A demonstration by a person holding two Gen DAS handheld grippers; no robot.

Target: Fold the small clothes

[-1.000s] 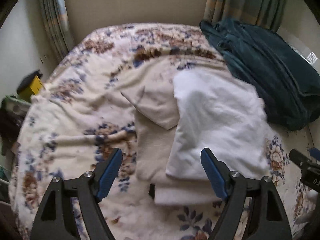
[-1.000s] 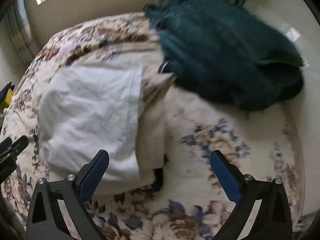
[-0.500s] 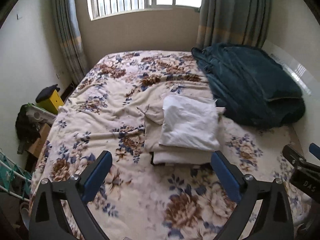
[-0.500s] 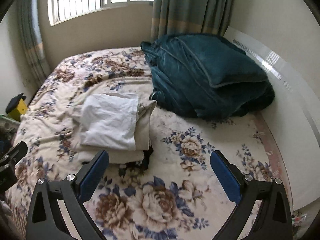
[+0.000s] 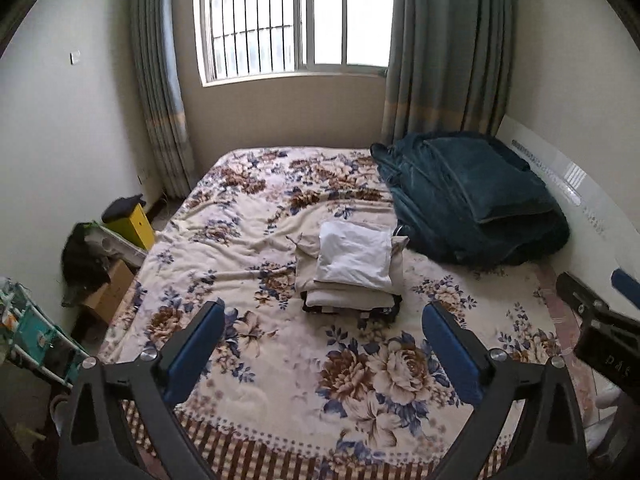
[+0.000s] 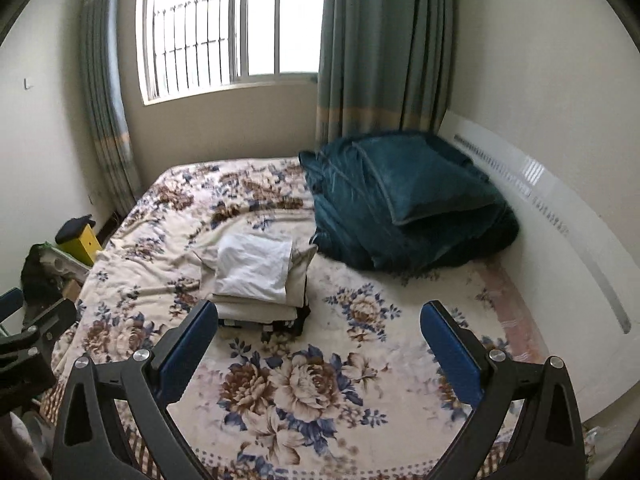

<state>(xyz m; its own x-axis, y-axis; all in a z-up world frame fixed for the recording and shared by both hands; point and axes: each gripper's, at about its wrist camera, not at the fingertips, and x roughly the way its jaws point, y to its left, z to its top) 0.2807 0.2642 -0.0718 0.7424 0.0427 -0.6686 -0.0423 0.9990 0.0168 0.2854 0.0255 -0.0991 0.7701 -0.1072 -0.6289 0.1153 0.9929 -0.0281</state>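
Observation:
A stack of folded clothes (image 5: 352, 276) (image 6: 260, 280) lies in the middle of the floral bed, with a white piece (image 5: 356, 258) (image 6: 254, 266) on top, cream pieces under it and a dark one at the bottom. My left gripper (image 5: 326, 344) hangs open high above the near part of the bed, well short of the stack, nothing between its blue pads. My right gripper (image 6: 320, 342) is open too, equally far back and empty. The right gripper's edge (image 5: 600, 320) shows at the right of the left wrist view.
A bulky dark teal blanket (image 5: 472, 200) (image 6: 400, 200) is heaped at the bed's far right by the white wall panel (image 6: 540, 200). Left of the bed stand a yellow box (image 5: 138, 224), a cardboard box (image 5: 108, 292) and a rack (image 5: 36, 340). A window and curtains lie behind.
Both grippers have pulled back and up from the stack, which now looks small and far. The left jaws have widened. The stack has stayed put.

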